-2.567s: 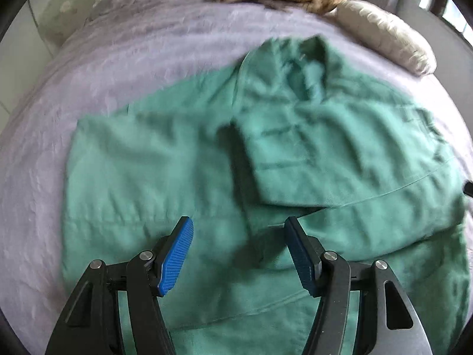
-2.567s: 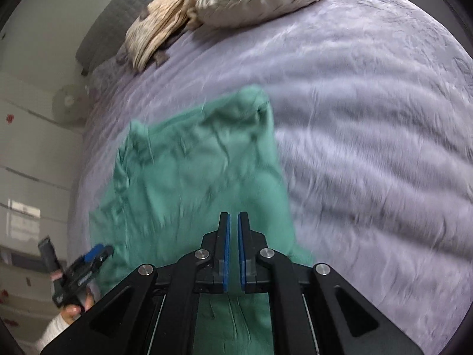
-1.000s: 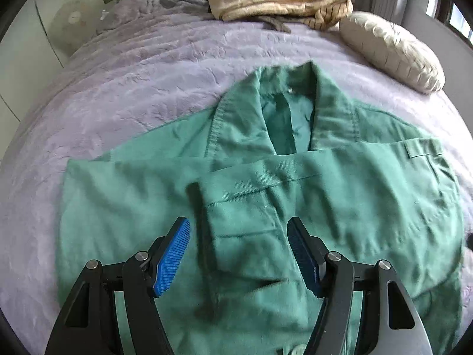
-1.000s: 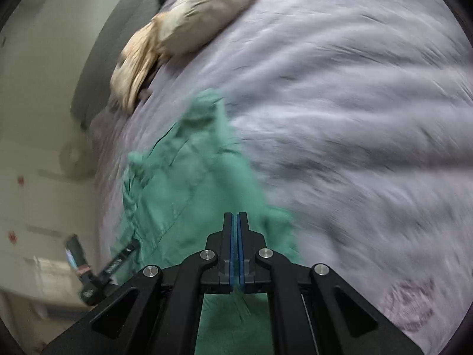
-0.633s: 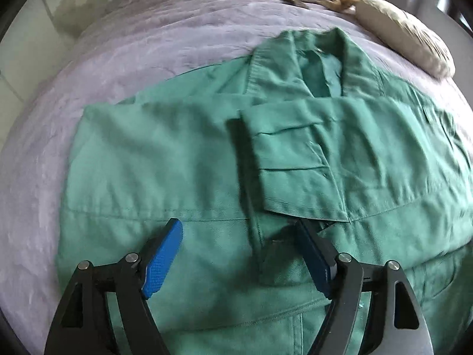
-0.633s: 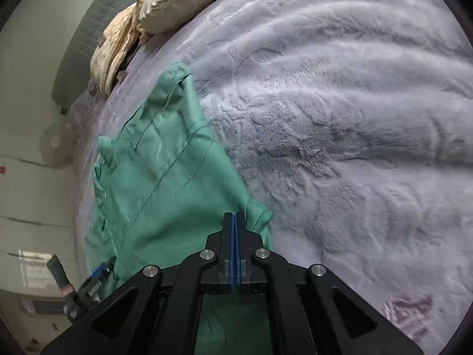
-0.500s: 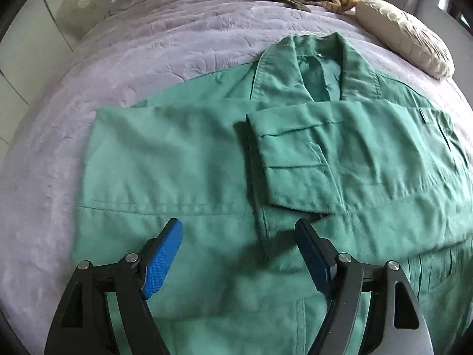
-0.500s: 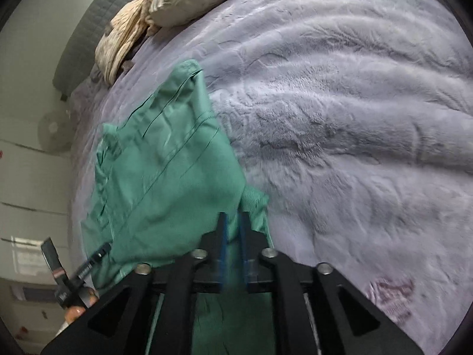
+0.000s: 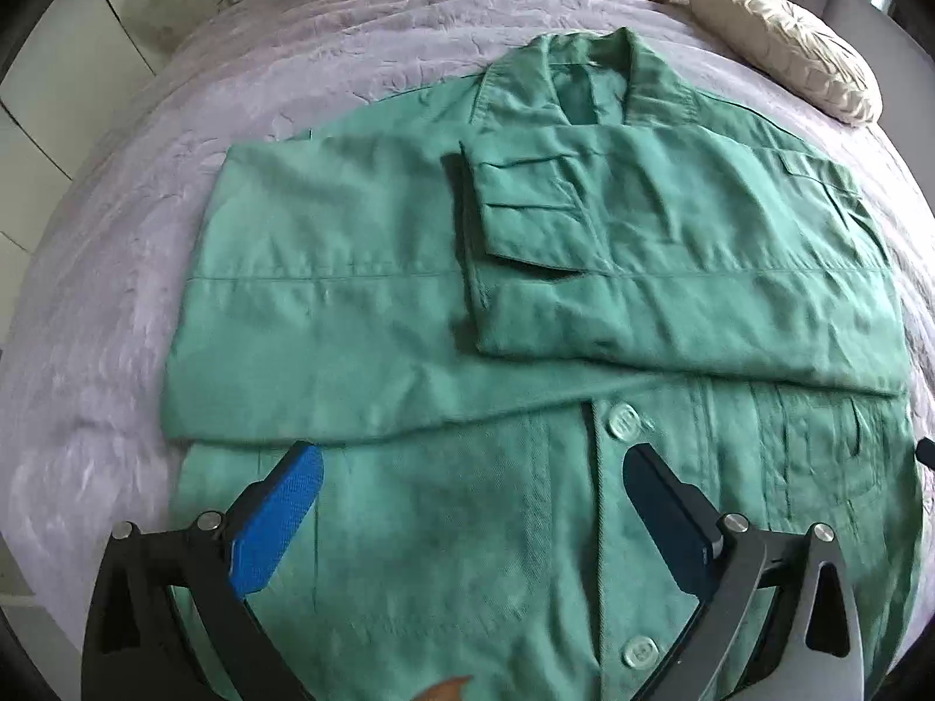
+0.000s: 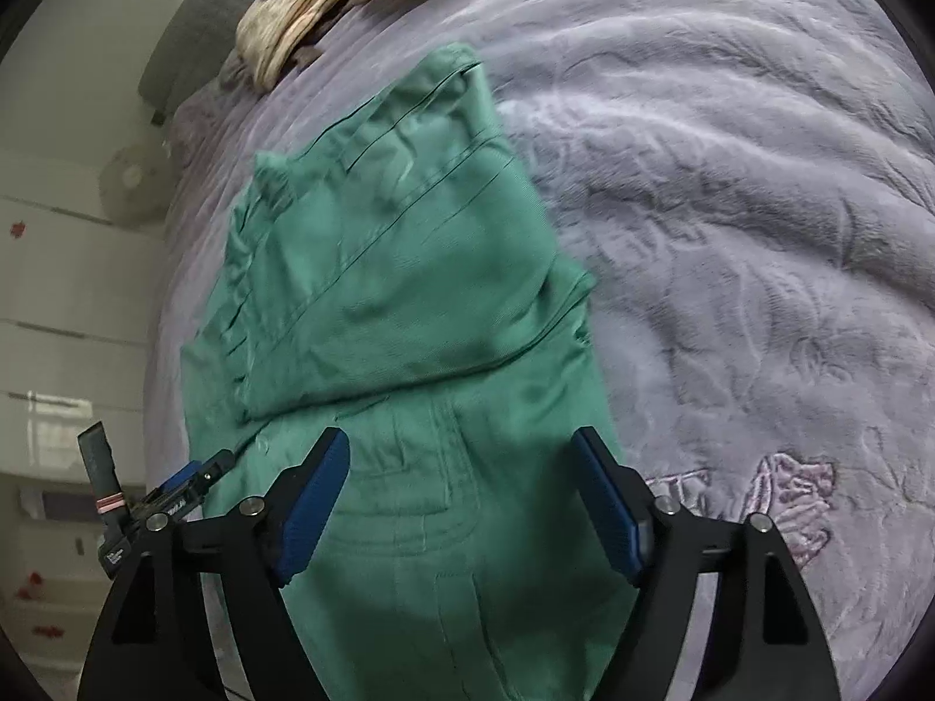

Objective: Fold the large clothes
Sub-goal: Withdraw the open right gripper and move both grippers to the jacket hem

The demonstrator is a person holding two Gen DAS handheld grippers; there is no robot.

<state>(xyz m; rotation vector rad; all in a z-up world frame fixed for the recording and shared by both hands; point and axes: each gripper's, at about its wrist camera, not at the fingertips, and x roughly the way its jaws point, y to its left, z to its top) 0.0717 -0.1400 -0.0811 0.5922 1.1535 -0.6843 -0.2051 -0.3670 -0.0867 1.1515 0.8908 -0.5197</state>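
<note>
Left tongs [image 9: 470, 488]: jaws just widened, now spread wide above the buttoned front of the green jacket [image 9: 409, 304], nothing clamped. The jacket is laid flat on the lilac bedspread [image 9: 117, 269], collar toward the pillow [image 9: 783, 47], both sleeves folded across the chest. Right tongs [image 10: 461, 476]: jaws just opened, set apart over the jacket's edge, nothing gripped.
</note>
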